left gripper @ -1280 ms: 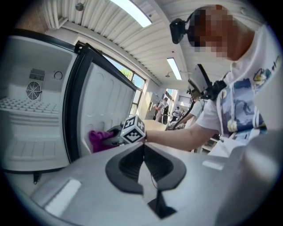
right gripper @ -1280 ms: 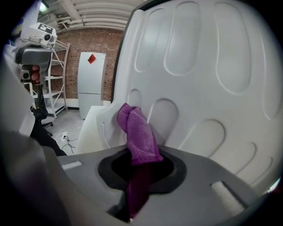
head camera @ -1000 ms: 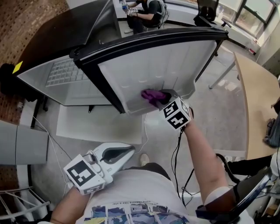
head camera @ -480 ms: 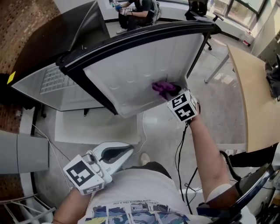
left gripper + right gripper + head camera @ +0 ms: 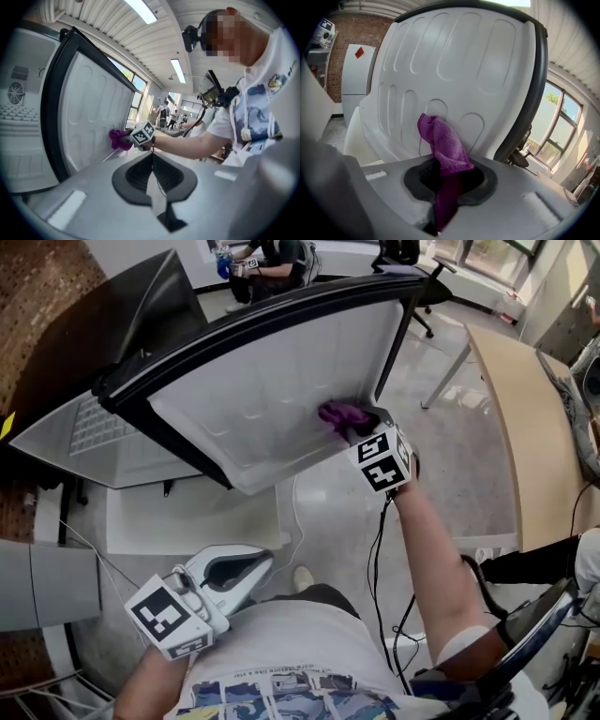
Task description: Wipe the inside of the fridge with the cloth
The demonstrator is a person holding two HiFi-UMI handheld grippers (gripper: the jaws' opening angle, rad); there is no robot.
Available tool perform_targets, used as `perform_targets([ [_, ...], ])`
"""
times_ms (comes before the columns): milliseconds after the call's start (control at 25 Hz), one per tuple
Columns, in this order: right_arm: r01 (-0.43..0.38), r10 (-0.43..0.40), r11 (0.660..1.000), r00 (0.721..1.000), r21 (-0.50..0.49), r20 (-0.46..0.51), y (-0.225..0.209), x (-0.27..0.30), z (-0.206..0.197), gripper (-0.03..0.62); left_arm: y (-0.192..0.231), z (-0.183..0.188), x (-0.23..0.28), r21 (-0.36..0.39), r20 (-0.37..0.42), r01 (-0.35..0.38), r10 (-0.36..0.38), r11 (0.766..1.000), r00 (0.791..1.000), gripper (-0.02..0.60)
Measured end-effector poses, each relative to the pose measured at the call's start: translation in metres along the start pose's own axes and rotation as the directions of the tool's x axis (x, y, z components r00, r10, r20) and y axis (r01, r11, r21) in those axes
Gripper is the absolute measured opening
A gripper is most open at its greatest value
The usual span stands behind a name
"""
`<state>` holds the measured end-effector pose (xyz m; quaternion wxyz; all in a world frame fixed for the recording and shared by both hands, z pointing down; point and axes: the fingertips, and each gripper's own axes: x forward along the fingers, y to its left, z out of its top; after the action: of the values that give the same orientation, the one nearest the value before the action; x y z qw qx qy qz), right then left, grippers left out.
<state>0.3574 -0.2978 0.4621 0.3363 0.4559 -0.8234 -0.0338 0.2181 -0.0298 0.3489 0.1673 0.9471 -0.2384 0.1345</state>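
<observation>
My right tongs [image 5: 364, 430] are clamped on the purple cloth [image 5: 339, 414], which has slid right along the fridge door's white liner [image 5: 253, 399] toward its dark edge since a second ago. Their own view alone shows the cloth bunched against moulded ovals [image 5: 480, 124]. My left tongs [image 5: 265, 565], lower left in the head view, are closed on nothing.

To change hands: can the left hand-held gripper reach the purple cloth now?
Probably not yet: the left hand-held gripper is low by the torso, apart from the purple cloth; nothing blocks it.
</observation>
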Motion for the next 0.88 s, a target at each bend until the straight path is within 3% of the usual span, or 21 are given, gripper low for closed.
perform_targets([
  [640, 0.212, -0.211, 0.977, 0.973, -0.002, 0.088, -0.036, -0.036, 0.009, 0.057, -0.002, 0.000, -0.004, 0.007, 0.001, 0.010, -0.010, 1.000, 1.000, 0.005],
  [880, 0.237, -0.249, 0.968, 0.954, 0.086, 0.168, -0.045, -0.068, 0.021, 0.057, -0.002, -0.001, -0.009, 0.003, 0.007, 0.006, -0.006, 1.000, 1.000, 0.005],
])
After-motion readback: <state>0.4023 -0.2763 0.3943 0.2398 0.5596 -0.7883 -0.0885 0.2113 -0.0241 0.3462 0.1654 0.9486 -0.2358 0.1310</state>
